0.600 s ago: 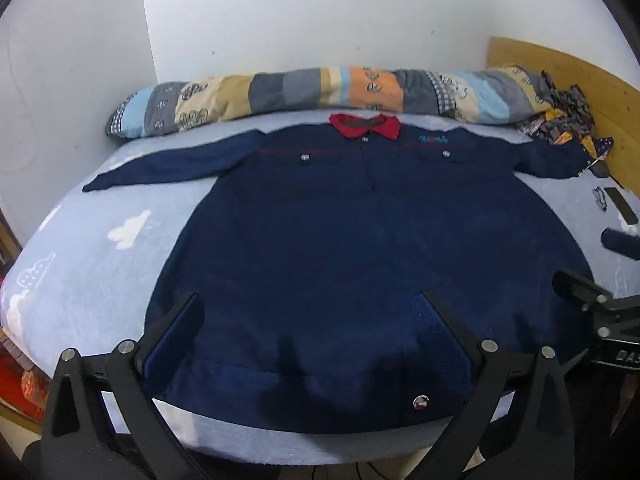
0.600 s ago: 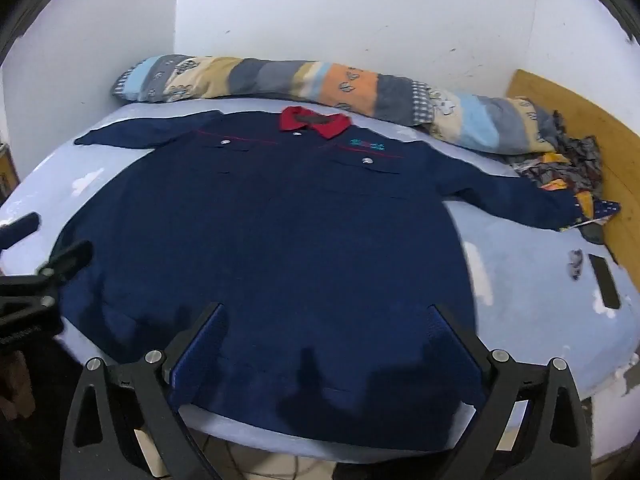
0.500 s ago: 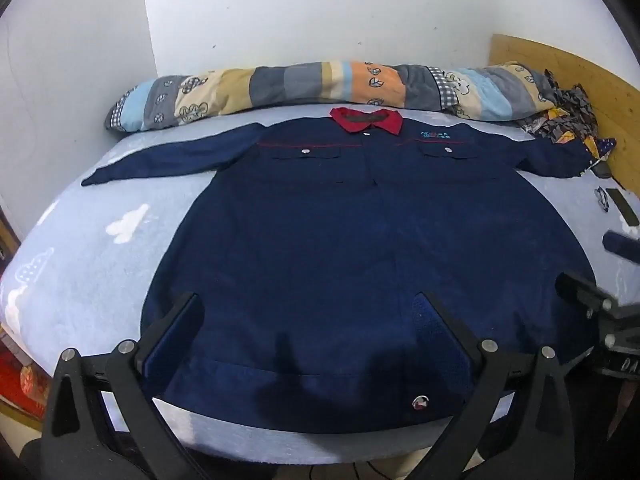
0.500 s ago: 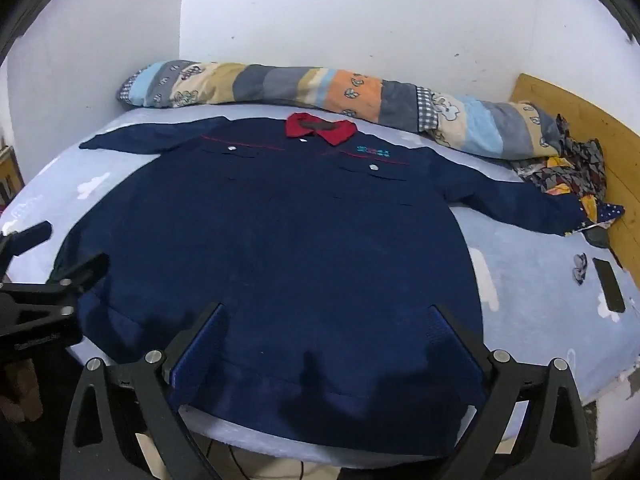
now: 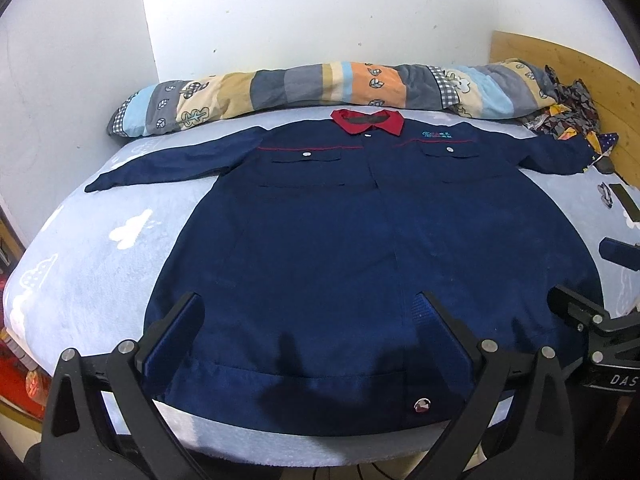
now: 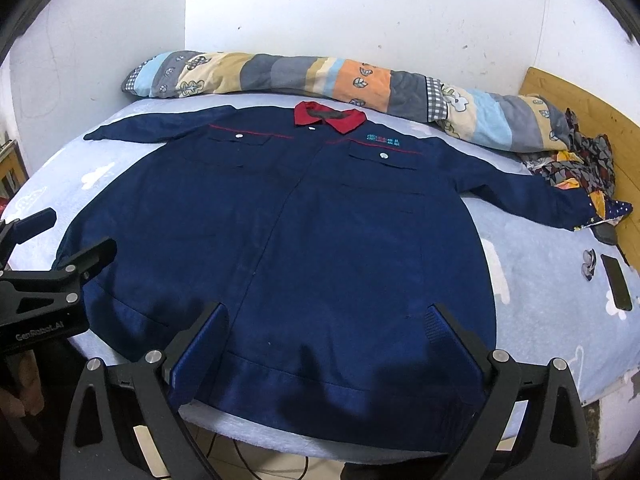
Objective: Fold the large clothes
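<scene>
Left gripper [image 5: 308, 320] jaws wide apart, nothing between the pads, hovering over the hem of the jacket [image 5: 360, 240]; no contact visible. Right gripper [image 6: 326, 328] likewise spread wide and empty, above the hem, pads clear of the cloth. Jacket lies flat, front up, on the bed [image 5: 80, 256] straight ahead of both grippers, red collar [image 5: 367, 121] at the far end, sleeves out to either side, hem nearest the fingers. Rolled quilt [image 5: 320, 84] beyond the collar against the wall. From the right view, the left gripper shows at the left edge over the jacket's side, body cut off by the frame; part of a hand [image 6: 20, 396] under it, dim. From the left view, the right gripper is only partly in frame at the right edge. Far sleeve end runs into a patterned cloth heap [image 6: 576, 160]; cuff hard to make out. Dark flat item [image 6: 616, 282] to the right on the bed, unclear what. Near bed edge hidden behind the gripper frames.
</scene>
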Motion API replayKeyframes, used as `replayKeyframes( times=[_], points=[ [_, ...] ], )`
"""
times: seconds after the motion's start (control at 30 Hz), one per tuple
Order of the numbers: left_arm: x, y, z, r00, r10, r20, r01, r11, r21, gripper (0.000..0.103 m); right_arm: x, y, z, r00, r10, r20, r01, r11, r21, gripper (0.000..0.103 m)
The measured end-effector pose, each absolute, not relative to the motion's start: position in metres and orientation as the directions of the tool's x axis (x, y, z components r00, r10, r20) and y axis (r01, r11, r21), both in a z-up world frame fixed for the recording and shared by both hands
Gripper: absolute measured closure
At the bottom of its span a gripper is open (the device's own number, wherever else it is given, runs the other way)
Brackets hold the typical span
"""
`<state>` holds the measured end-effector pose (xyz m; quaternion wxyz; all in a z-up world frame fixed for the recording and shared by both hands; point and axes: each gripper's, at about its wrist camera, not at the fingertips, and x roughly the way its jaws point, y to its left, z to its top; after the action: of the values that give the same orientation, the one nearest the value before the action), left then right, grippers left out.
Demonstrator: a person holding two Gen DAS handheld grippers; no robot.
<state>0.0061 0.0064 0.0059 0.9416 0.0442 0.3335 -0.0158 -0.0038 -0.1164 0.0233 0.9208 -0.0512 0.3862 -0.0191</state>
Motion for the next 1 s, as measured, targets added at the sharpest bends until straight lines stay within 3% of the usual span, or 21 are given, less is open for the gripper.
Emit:
replayKeyframes(
  times=[0.67, 1.0],
  points=[
    [0.016, 0.013, 0.008, 0.755, 0.01, -0.656, 0.028, 0.998, 0.048, 0.0, 0.002, -0.131, 0.02, 0.678, -0.048, -0.734, 0.019, 0.999, -0.049, 0.004],
    [0.049, -0.007, 0.016, 0.807, 0.0, -0.59, 0.058, 0.995, 0.08, 0.0, 0.008, -0.15, 0.015, 0.646, -0.115, -0.754, 0.098, 0.993, -0.068, 0.004]
  ],
)
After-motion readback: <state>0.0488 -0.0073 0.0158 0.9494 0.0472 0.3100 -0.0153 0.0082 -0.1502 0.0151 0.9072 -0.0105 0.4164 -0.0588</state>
